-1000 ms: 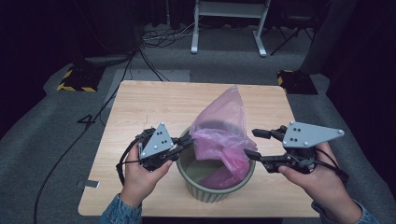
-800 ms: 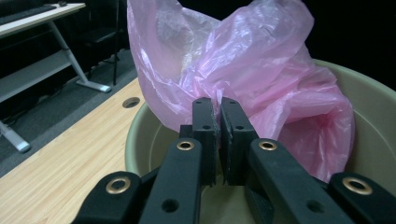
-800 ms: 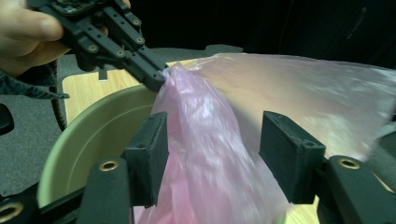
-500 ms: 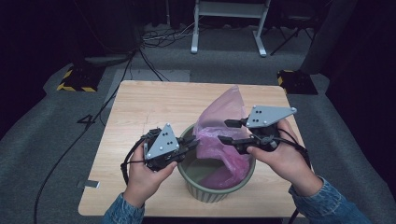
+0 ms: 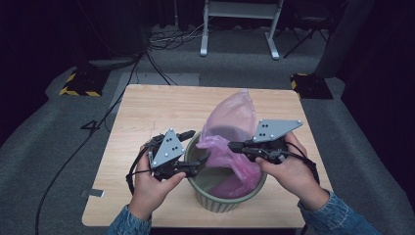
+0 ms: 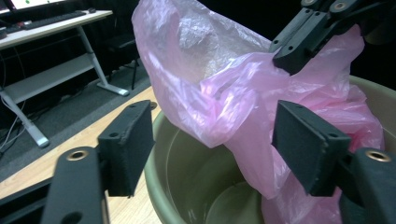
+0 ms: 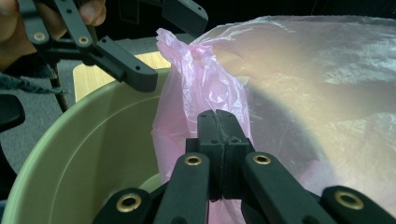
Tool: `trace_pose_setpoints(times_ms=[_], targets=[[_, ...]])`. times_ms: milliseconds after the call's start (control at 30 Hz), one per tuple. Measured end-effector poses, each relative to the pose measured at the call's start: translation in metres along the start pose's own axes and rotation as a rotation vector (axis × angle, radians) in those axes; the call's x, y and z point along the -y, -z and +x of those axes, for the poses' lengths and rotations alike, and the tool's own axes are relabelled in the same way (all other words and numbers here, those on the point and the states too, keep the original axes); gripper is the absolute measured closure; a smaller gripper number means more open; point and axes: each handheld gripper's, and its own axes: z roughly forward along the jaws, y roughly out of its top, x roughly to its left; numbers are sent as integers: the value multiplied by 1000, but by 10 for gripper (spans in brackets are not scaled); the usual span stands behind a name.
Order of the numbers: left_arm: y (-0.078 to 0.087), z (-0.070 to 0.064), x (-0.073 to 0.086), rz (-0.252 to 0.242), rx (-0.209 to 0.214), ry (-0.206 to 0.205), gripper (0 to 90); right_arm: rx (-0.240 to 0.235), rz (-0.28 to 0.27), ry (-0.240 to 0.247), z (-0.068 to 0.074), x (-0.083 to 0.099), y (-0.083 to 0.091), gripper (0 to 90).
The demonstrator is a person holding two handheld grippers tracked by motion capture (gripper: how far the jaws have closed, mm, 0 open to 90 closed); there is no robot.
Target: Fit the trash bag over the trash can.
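Pink, crinkled translucent plastic bag (image 5: 234,128) is seen half inside a smooth, round olive-green bucket (image 5: 215,201) on a pale wood-grain table (image 5: 147,105). Its rim is pinched by the pressed-together right gripper (image 7: 218,122); the left gripper (image 6: 212,140) is held spread astride the bucket's rim.

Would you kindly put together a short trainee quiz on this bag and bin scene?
1. True or false: the right tongs are closed on the pink bag.
2. The left tongs are: A) open beside the bag, B) clamped on the bin rim, C) lying flat on the table.
3. What colour is the bin?

Key: 1 true. 2 A: the jaws stand apart at the bin's rim, one at the bag's edge. 3 green.
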Motion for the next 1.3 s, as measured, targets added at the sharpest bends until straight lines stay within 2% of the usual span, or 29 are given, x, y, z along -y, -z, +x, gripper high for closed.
trace_pose_setpoints(times_ms=[233,300,400,433,533,600,667,800,867,967,1100,1167,1233,1300], targets=[[-6,-1,2,21,27,23,261,10,-43,-24,2,4,8,900],[-9,-1,2,26,58,32,301,-2,-49,-23,5,5,8,900],[-13,-3,2,37,92,25,452,-22,-44,-15,12,6,4,900],[-14,-4,1,46,100,14,531,-28,-40,-15,13,6,3,900],[-12,-5,1,71,96,-1,797,-46,-30,-14,16,6,0,884],[-11,-5,1,80,93,-19,867,-47,-26,-14,15,5,1,845],[-10,-5,2,77,89,-36,875,-54,-3,-18,14,5,1,749],[-10,-8,0,75,97,-54,879,-42,-33,-23,11,0,4,593],[-11,-9,0,78,106,-63,879,-33,-57,-27,10,-6,8,566],[-13,-11,-1,80,117,-75,879,-17,-63,-20,8,-13,8,548],[-14,-12,-2,76,131,-77,877,-1,-38,-15,4,-17,-1,578],[-13,-12,-3,71,130,-79,868,-14,-19,-13,1,-17,-6,760],[-10,-10,-2,68,122,-74,869,-26,-14,-12,0,-15,-8,897],[-5,-6,-1,60,109,-63,872,-19,-19,-31,-3,-12,-6,900]])
